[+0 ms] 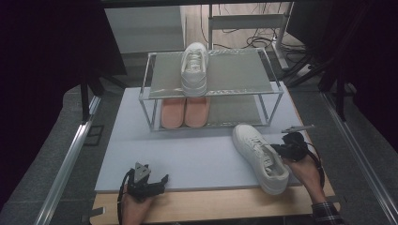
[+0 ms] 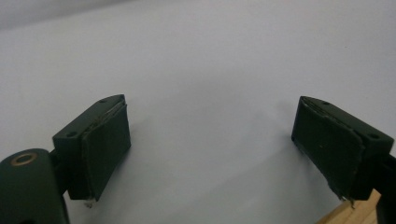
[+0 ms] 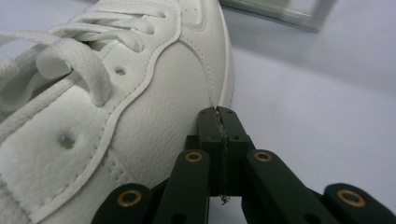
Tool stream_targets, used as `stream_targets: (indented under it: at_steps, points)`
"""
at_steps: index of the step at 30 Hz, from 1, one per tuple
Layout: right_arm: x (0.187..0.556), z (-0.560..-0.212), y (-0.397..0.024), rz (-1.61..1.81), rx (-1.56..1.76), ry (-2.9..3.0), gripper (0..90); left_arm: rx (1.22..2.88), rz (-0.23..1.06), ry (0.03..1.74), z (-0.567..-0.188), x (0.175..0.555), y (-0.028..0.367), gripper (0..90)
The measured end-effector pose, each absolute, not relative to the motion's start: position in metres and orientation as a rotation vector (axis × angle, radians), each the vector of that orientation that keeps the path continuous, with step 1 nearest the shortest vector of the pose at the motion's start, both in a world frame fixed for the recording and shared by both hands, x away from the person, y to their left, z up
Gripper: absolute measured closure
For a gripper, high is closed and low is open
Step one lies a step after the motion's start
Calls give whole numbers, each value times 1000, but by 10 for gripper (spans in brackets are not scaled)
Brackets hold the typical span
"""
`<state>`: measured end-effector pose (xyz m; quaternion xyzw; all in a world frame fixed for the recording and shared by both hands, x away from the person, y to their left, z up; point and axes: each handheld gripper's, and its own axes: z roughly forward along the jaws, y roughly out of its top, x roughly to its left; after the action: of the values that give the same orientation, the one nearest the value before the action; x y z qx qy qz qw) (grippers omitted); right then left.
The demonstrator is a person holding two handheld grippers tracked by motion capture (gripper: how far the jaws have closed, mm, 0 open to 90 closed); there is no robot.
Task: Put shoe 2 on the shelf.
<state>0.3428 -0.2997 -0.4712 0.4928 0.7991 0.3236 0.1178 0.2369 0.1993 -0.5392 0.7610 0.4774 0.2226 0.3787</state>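
A white sneaker [image 1: 261, 157] lies on the pale mat [image 1: 187, 154] at the right, toe toward the rack. My right gripper [image 1: 278, 149] is shut with nothing between its pads, its tips against the sneaker's side [image 3: 154, 116]; in the right gripper view the gripper [image 3: 219, 112] touches the leather near the sole. A second white sneaker [image 1: 194, 68] stands on the top shelf of the metal shoe rack [image 1: 211, 89]. A pair of pink slippers [image 1: 185, 111] sits on the lower shelf. My left gripper [image 1: 162, 180] rests open at the mat's near edge, its jaws [image 2: 210, 149] wide apart over bare mat.
The rack's top shelf has free room on both sides of the sneaker. The lower shelf is bare to the right of the slippers. A wooden table edge [image 1: 211, 206] runs along the front. Metal rails [image 1: 70, 154] flank the table.
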Motion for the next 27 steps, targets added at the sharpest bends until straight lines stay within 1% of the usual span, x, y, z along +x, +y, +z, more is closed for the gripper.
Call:
stream_targets:
  at_steps: [8,13,27]
  points:
    - [344,-471,-285,953,1386,2382,894,1944,569,1220,-539,237,199,114]
    - [341,-468,-291,970,1411,2384,849,1944,569,1220,-539,237,199,114]
    - [303,-440,-313,1034,1394,2365,758,1944,570,1220,-539,237,199,114]
